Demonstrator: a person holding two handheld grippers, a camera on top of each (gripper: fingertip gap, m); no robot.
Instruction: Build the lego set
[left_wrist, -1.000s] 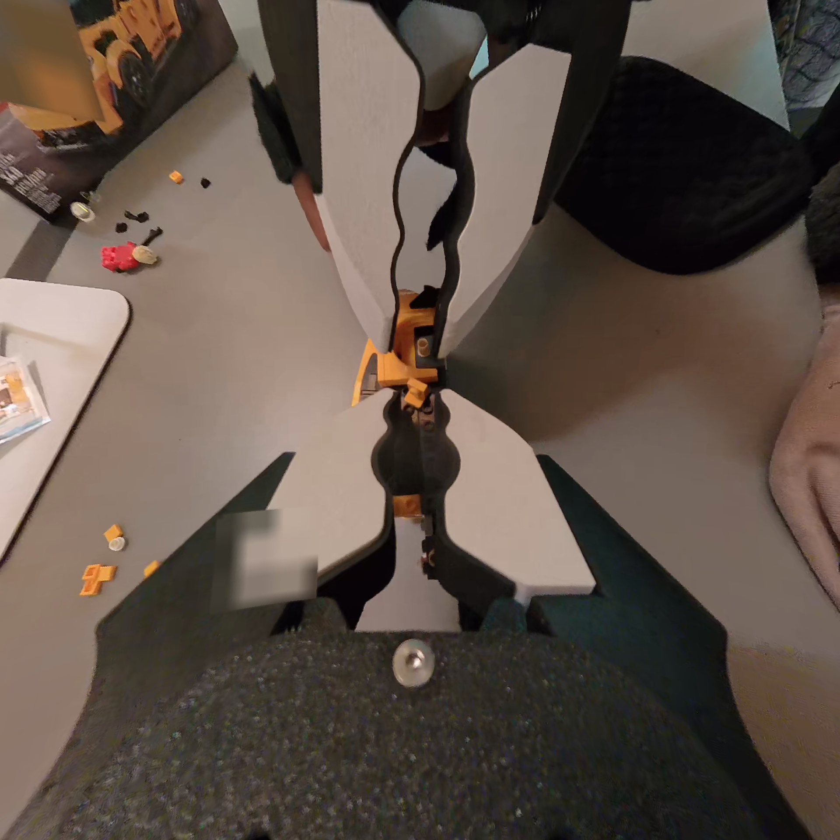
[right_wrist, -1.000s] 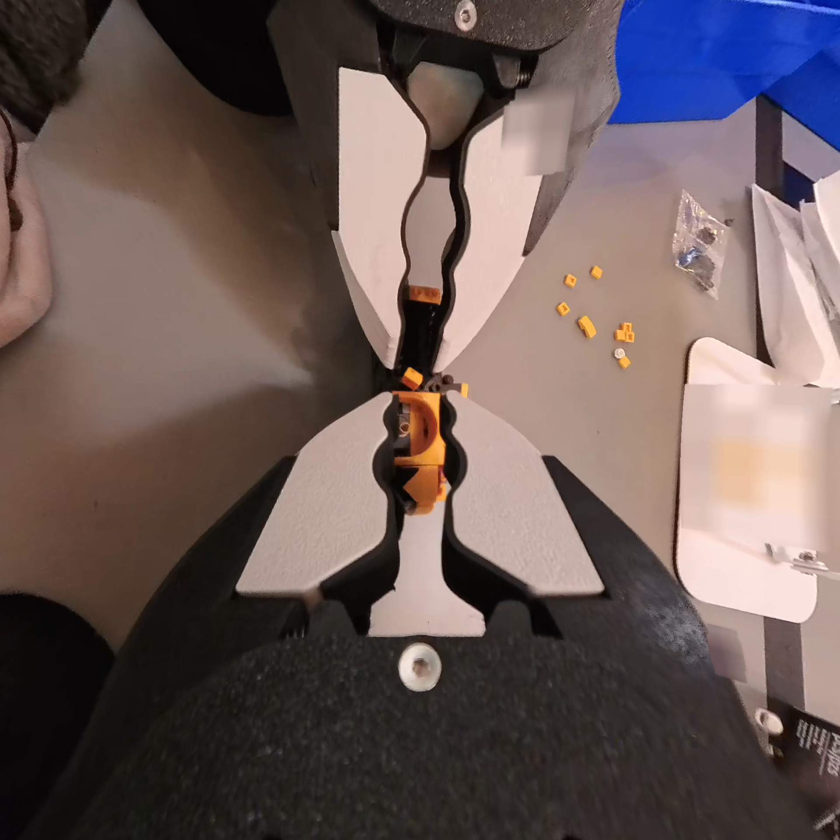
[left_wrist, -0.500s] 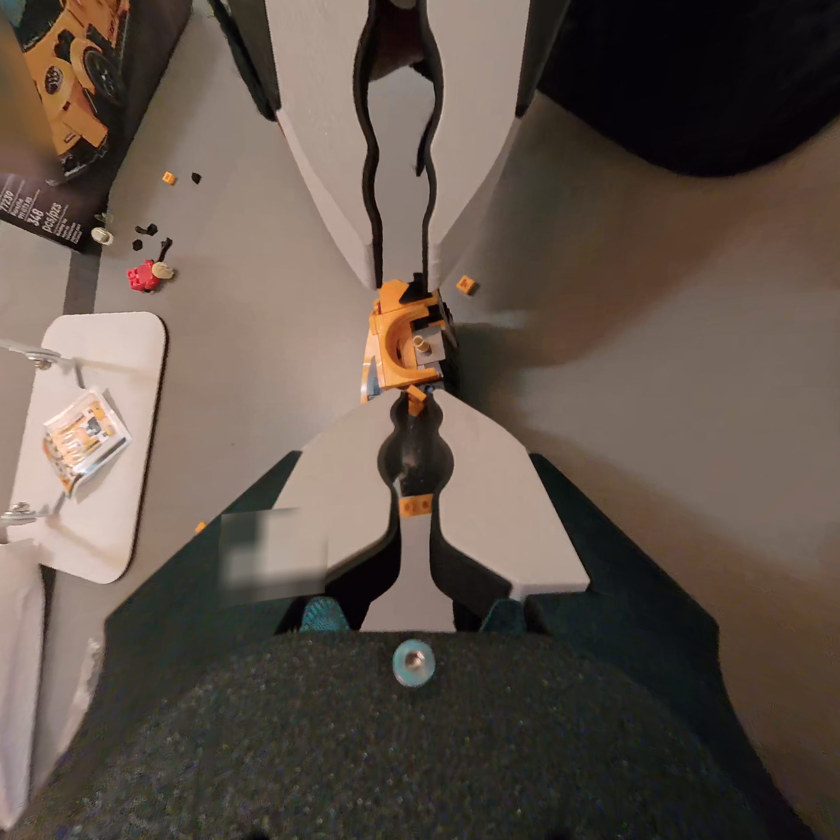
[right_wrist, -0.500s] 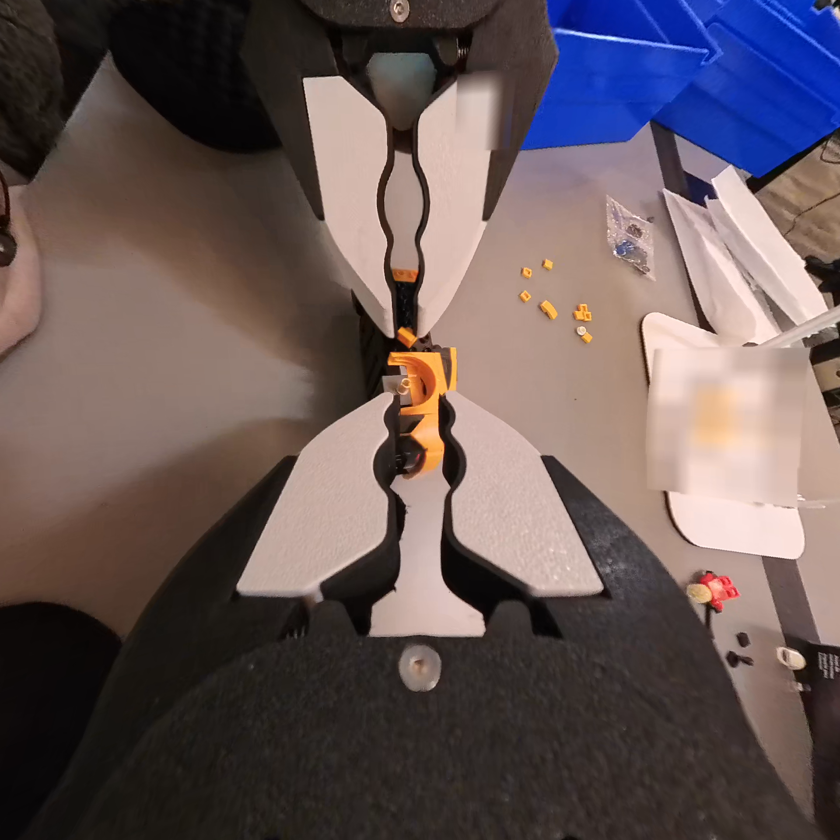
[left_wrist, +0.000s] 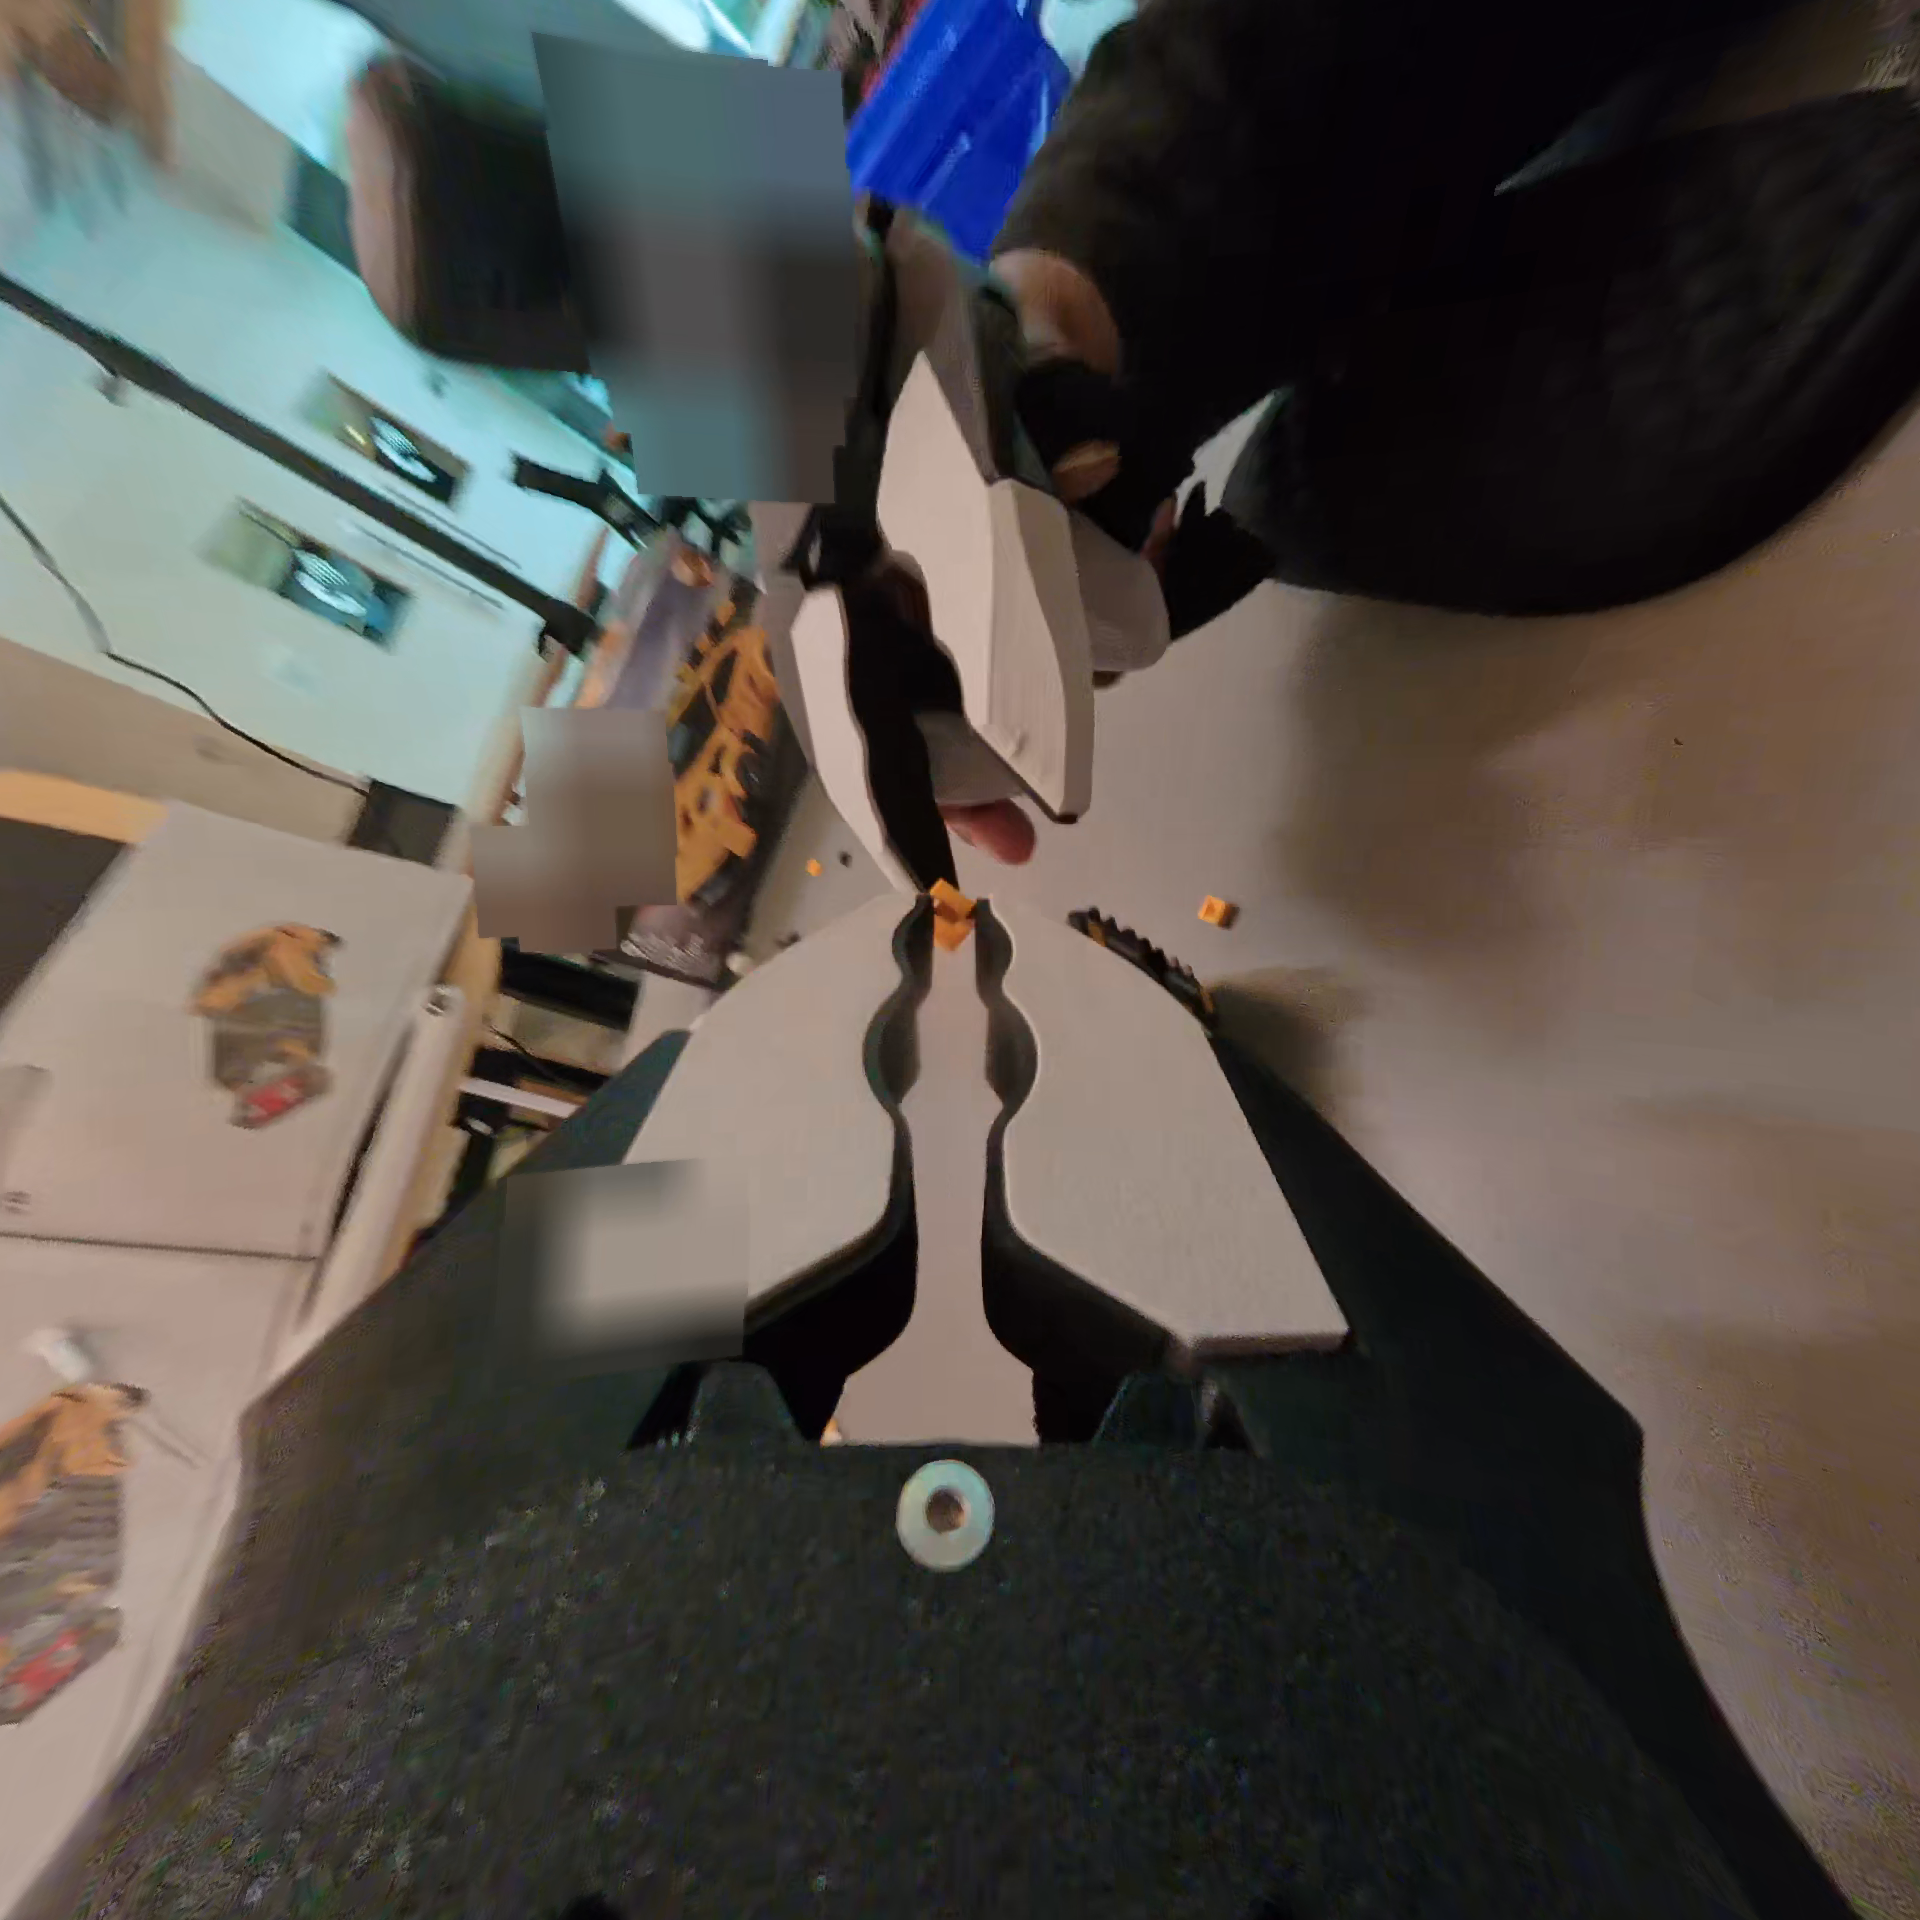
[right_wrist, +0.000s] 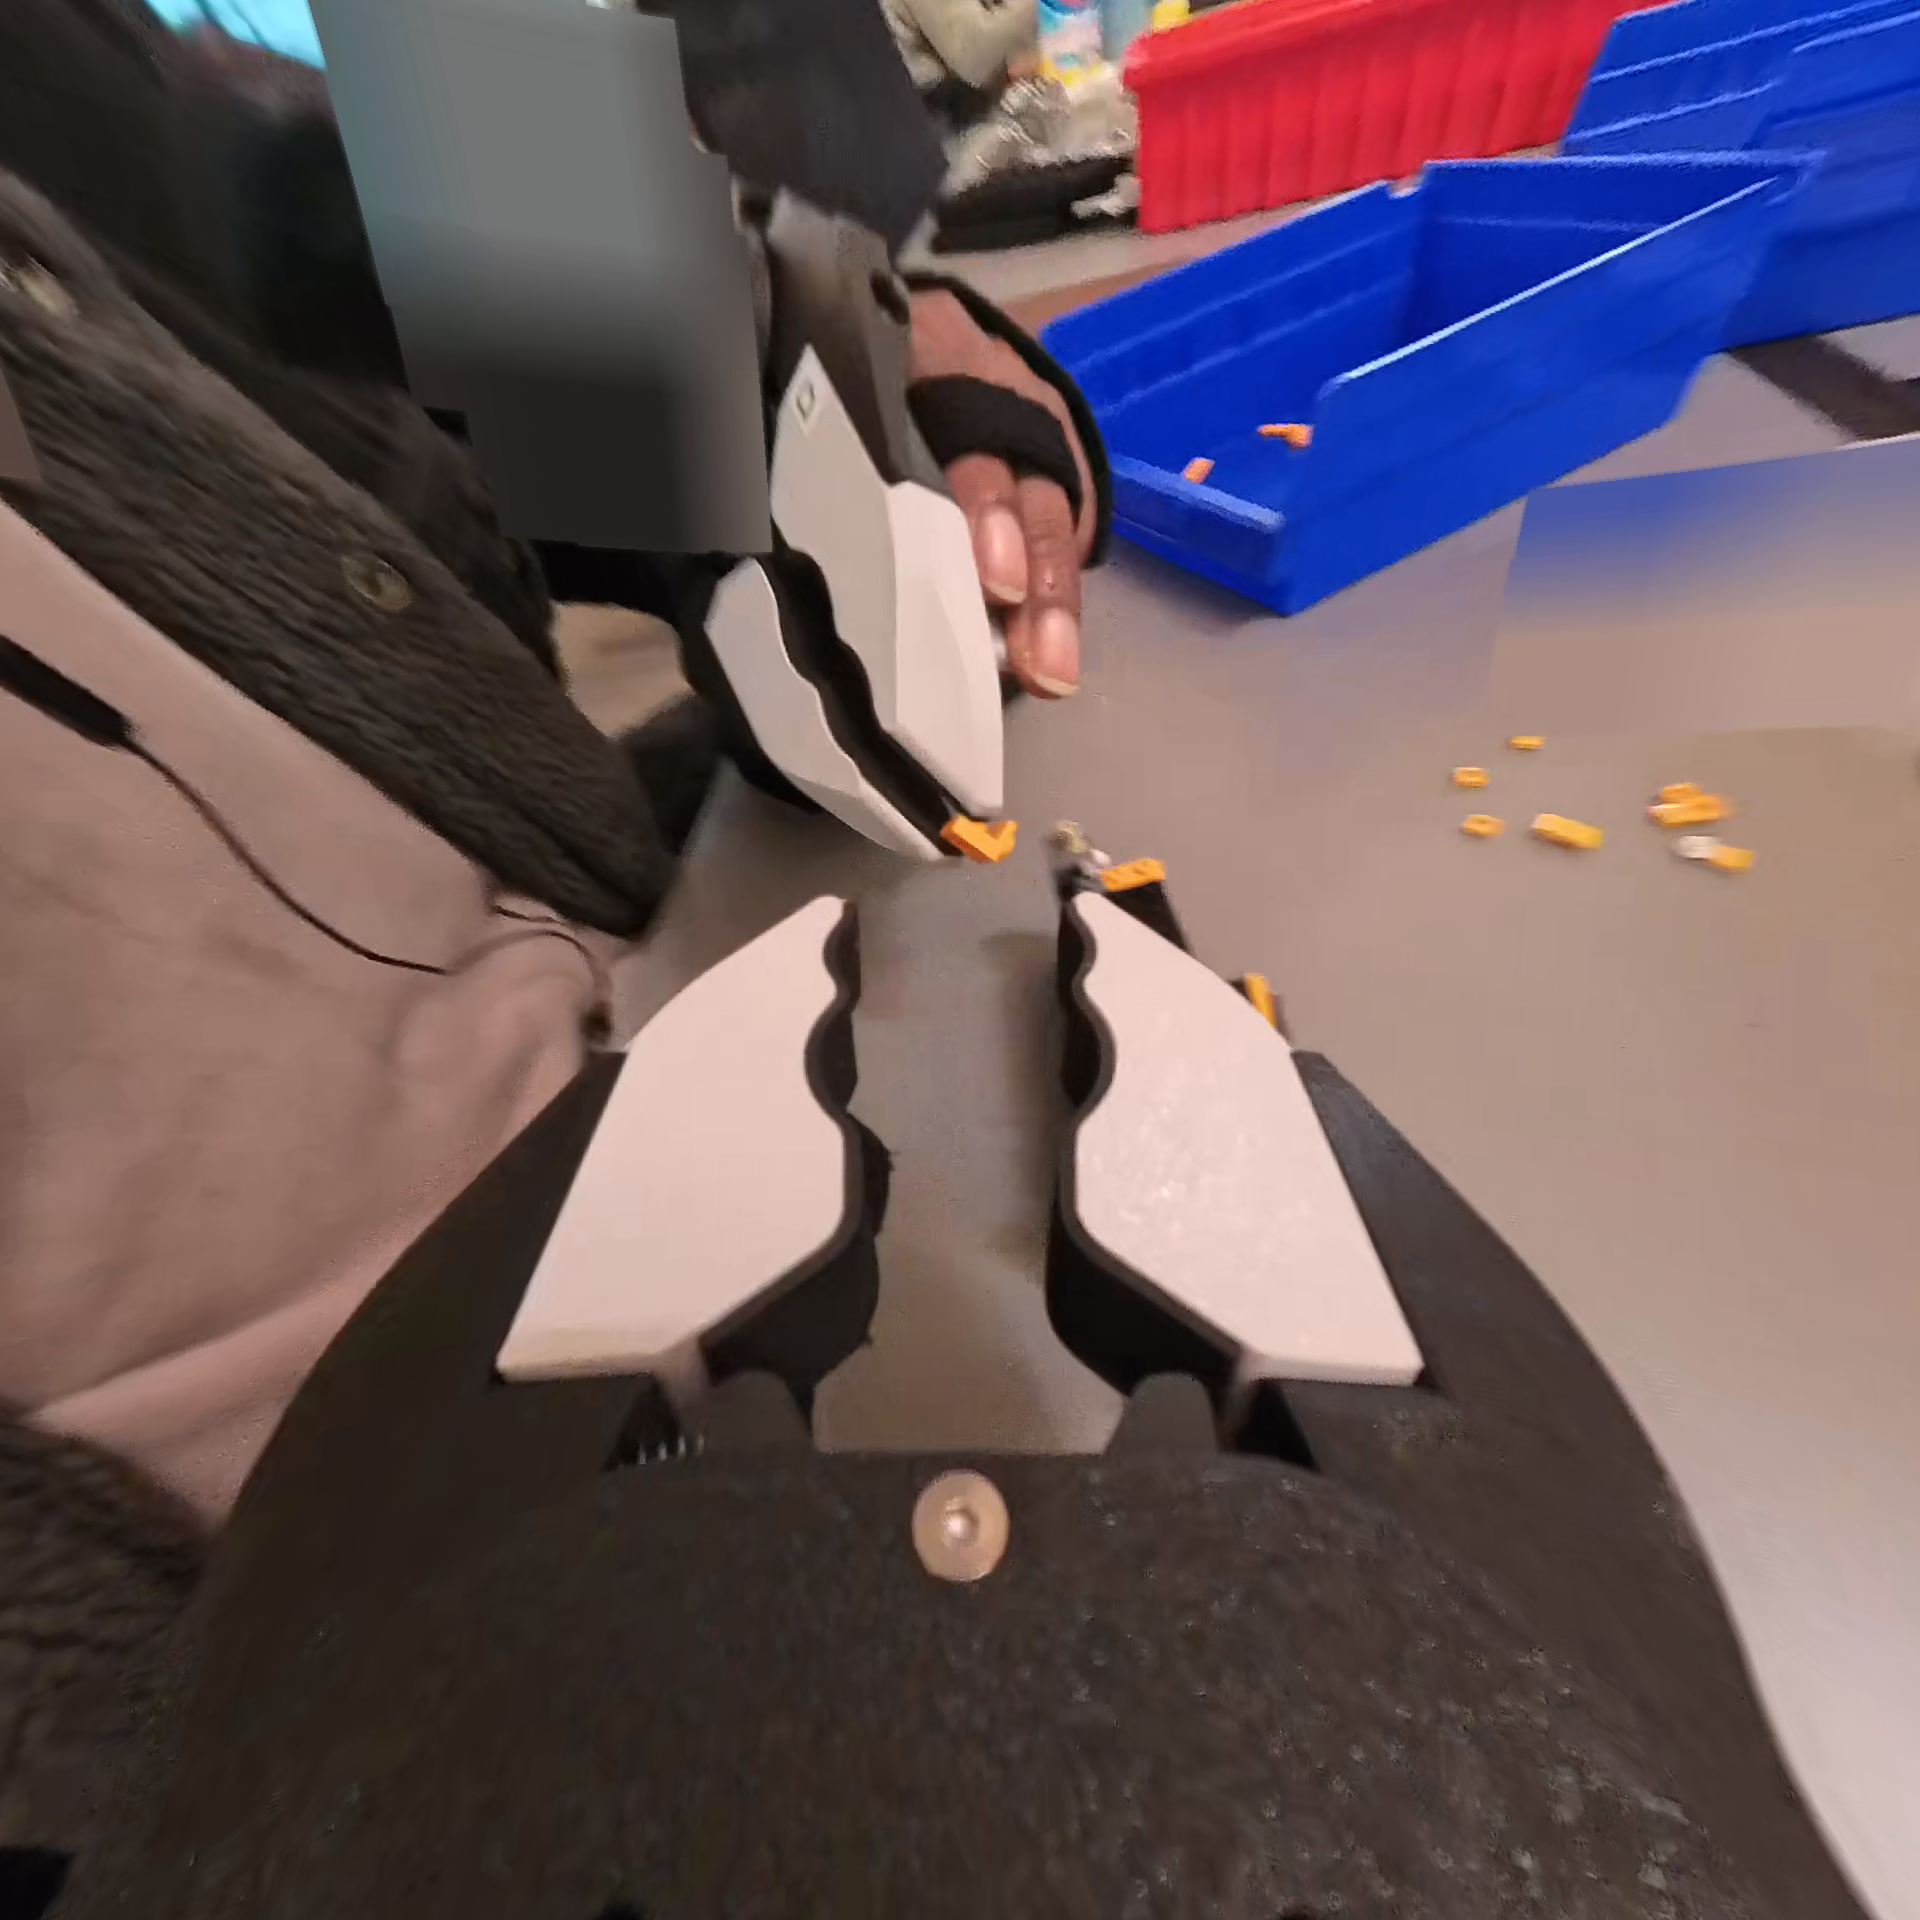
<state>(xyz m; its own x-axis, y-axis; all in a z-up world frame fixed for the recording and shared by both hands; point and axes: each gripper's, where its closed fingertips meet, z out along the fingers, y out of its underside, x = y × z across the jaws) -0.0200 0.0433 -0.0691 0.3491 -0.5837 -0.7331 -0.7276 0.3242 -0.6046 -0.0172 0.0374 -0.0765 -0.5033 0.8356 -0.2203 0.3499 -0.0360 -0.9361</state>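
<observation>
The left gripper (left_wrist: 951, 920) has its pale grey fingers (left_wrist: 831, 1049) nearly closed, pinching a small orange plastic brick piece (left_wrist: 953, 916) at the very tips, with both pads pressed against it. The right wrist view shows the same: that gripper (right_wrist: 961, 826) holds the orange piece (right_wrist: 982, 836) up off the grey counter (right_wrist: 1455, 1091), with a person's hand (right_wrist: 1023, 582) in a black fingerless glove behind it.

The right gripper (right_wrist: 956, 914) has its fingers (right_wrist: 1174, 1122) spread wide apart with only bare counter between them. Just beyond its right-hand fingertip, partly hidden by it, lies a black and orange toy-brick assembly (right_wrist: 1127, 878); whether the fingertip touches it cannot be told. In the left wrist view the same assembly (left_wrist: 1143, 961) shows as a dark toothed edge behind the left gripper's right finger, with a single loose orange stud piece (left_wrist: 1216, 911) lying just past it.

Farther right on the counter, a scatter of small orange brick pieces (right_wrist: 1600, 816) lies well apart from both grippers. Beyond them stand open blue plastic bins (right_wrist: 1382, 364), the nearest with a few orange pieces inside, and a red plastic bin (right_wrist: 1351, 114) behind. In the left wrist view, a dark box printed with a yellow vehicle (left_wrist: 727, 748) stands at the far side.
</observation>
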